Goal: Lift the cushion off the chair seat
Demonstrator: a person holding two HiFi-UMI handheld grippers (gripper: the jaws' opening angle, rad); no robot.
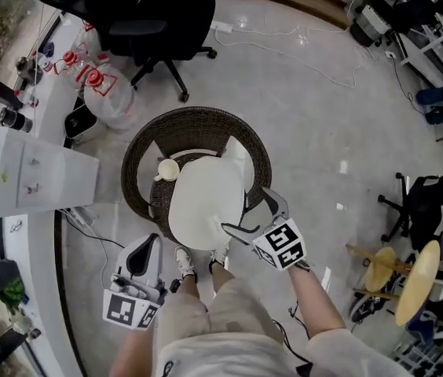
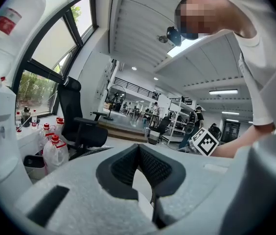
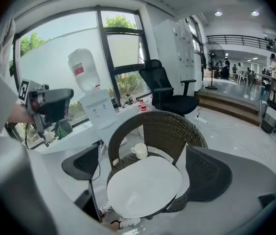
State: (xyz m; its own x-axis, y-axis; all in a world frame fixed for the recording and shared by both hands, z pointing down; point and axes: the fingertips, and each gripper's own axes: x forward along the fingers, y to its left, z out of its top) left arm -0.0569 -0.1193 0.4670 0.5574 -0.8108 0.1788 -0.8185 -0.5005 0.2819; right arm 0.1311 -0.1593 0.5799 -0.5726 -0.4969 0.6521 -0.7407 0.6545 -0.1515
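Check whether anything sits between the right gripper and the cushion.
Nothing visible does. The right gripper is open at the near edge of the cushion; the cup sits at the far edge.

The seat of the wicker chair (image 1: pixel 139 159) is largely covered by the cushion (image 1: pixel 206 203). The black office chair (image 1: pixel 151 14) is cut off by the far edge of the head view. Label print on the water bottle (image 3: pixel 81 70) is too small to be read. Contact between the right tool (image 1: pixel 243 209) and the cushion cannot be determined.

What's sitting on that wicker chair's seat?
A round white cushion covering most of the seat, and a small white cup by its back edge. Whatever lies under the cushion is hidden.
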